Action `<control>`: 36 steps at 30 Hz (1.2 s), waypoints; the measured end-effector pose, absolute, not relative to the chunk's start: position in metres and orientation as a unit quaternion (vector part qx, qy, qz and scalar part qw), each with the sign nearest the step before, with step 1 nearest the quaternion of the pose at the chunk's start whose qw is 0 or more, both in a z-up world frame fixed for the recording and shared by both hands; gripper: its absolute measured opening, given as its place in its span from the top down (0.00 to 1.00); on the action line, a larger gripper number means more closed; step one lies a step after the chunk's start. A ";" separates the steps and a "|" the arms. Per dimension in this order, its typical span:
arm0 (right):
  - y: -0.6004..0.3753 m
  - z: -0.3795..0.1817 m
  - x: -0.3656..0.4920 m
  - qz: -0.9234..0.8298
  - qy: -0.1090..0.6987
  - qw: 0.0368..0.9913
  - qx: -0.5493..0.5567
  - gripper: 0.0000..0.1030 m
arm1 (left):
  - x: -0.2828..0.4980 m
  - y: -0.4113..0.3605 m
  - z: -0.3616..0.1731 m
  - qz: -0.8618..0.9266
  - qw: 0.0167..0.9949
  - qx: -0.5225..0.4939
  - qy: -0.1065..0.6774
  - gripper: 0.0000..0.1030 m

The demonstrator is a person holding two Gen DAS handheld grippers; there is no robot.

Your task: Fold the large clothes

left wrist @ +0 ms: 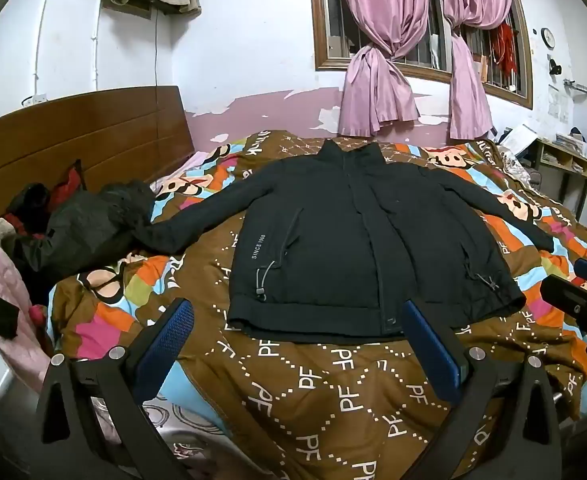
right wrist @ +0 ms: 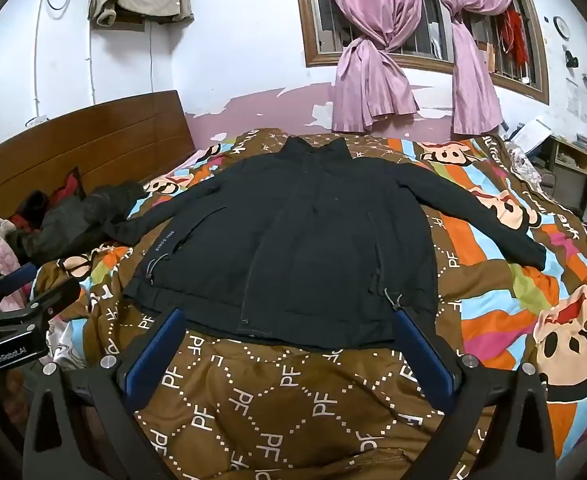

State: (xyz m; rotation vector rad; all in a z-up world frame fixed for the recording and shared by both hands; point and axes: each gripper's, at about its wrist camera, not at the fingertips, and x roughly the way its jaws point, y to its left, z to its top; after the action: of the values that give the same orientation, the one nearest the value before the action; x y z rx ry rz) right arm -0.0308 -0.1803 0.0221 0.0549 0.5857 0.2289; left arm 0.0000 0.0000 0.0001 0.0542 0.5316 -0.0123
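We see a black jacket point(left wrist: 357, 240) lying flat and front up on the brown patterned quilt point(left wrist: 313, 400), zipped, collar toward the window point(left wrist: 421, 24) with its knotted pink curtains point(left wrist: 377, 92), both sleeves stretched out sideways. Our left gripper point(left wrist: 297, 316) hangs just short of the jacket's hem with its blue-padded fingers spread wide and nothing between them; our right gripper point(right wrist: 289, 324) hangs likewise at the hem, fingers spread, empty. Beside the jacket's sleeve on the headboard point(left wrist: 73, 140) side, a heap of dark clothes point(left wrist: 81, 224) lies touching the cuff. Beyond the jacket's other sleeve stands an open wooden shelf unit point(left wrist: 565, 164) holding papers and small items we cannot make out.
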 end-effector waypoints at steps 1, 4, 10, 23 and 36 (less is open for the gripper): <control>-0.180 0.022 -0.031 0.112 0.290 0.950 0.027 0.00 | 0.000 0.000 0.000 -0.006 0.965 0.028 0.262 0.02; -0.180 0.022 -0.031 0.113 0.289 0.950 0.026 0.00 | 0.000 0.000 0.000 -0.006 0.964 0.028 0.263 0.02; -0.180 0.022 -0.030 0.111 0.291 0.950 0.025 0.00 | 0.000 0.000 0.000 -0.006 0.964 0.028 0.263 0.01; -0.181 0.021 -0.029 0.111 0.292 0.949 0.025 0.00 | 0.000 0.000 0.000 -0.006 0.964 0.029 0.263 0.01; -0.181 0.021 -0.029 0.112 0.293 0.949 0.026 0.00 | 0.000 0.000 0.000 -0.006 0.964 0.030 0.262 0.02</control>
State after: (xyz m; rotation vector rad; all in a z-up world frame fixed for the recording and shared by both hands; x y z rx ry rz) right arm -0.0290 -0.1807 0.0214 0.0522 0.5959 0.2271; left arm 0.0000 -0.0002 0.0001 0.0606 0.5313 -0.0114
